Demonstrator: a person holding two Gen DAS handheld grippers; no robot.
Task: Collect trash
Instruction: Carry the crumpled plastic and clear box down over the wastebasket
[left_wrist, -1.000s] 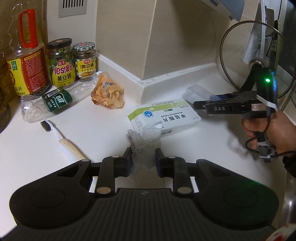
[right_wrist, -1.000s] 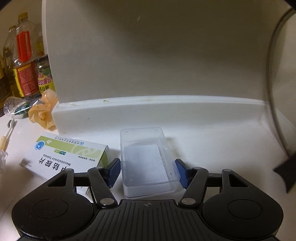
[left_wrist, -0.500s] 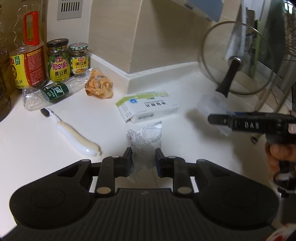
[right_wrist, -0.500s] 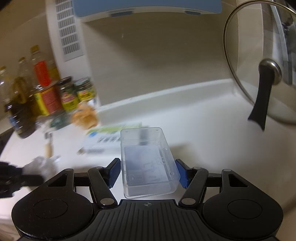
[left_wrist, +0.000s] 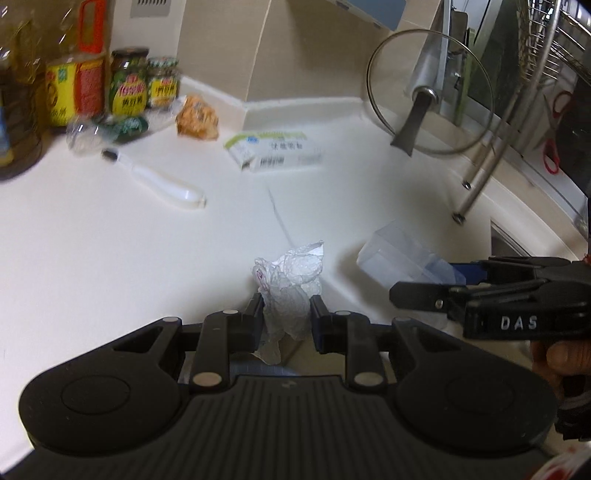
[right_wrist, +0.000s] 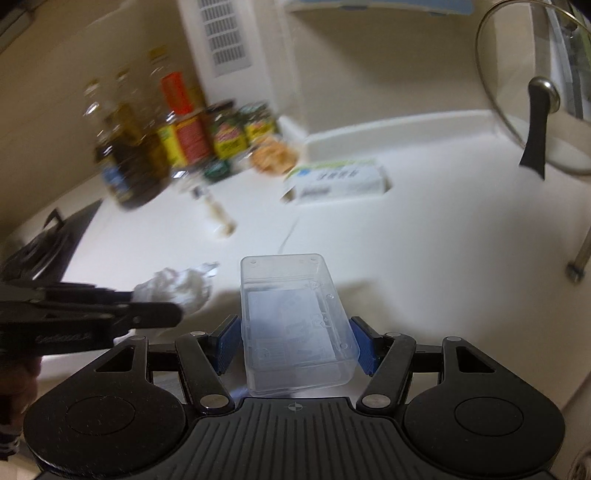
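The left gripper (left_wrist: 286, 321) has its fingers (left_wrist: 255, 319) narrowly pinching a crumpled plastic wrapper (left_wrist: 290, 284); the right gripper (right_wrist: 295, 341) fingers (right_wrist: 225, 341), spread wider, clamp a clear plastic box (right_wrist: 295, 317) above the desk (left_wrist: 110, 240).

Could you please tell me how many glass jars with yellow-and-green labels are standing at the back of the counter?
2: a taller jar beside the oil bottle, and a shorter jar just right of it, both against the wall. Others may be hidden behind the bottles.
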